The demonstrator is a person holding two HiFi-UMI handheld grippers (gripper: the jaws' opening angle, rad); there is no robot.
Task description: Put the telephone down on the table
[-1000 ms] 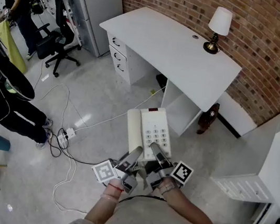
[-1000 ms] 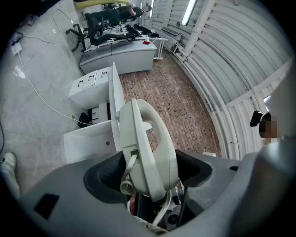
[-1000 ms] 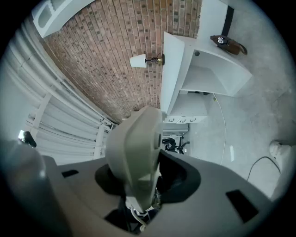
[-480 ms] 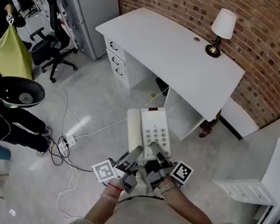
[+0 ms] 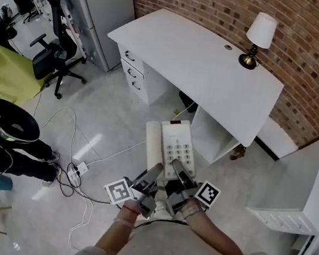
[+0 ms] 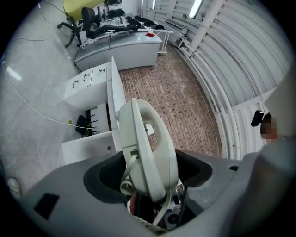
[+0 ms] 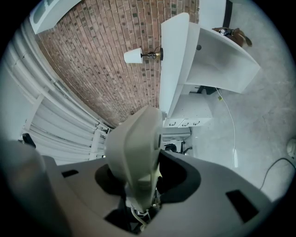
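A cream-white desk telephone (image 5: 171, 147), keypad up and handset in its cradle on the left, hangs in the air over the grey floor. My left gripper (image 5: 155, 173) and my right gripper (image 5: 176, 170) are both shut on its near end, one on each side. In the left gripper view the handset side (image 6: 149, 148) fills the space between the jaws. The right gripper view shows the phone's body (image 7: 136, 148) clamped the same way. The white table (image 5: 199, 70) stands just beyond the phone, against the brick wall.
A small lamp (image 5: 258, 37) stands at the table's far right corner; drawers (image 5: 134, 71) sit under its left end. Cables and a power strip (image 5: 74, 169) lie on the floor at left. An office chair (image 5: 53, 55) and a person (image 5: 2, 128) are further left. A white cabinet (image 5: 317, 199) is at right.
The table and lamp have shifted slightly right and nearer in the head view. Both grippers keep the same hold on the telephone. The person at left has shifted.
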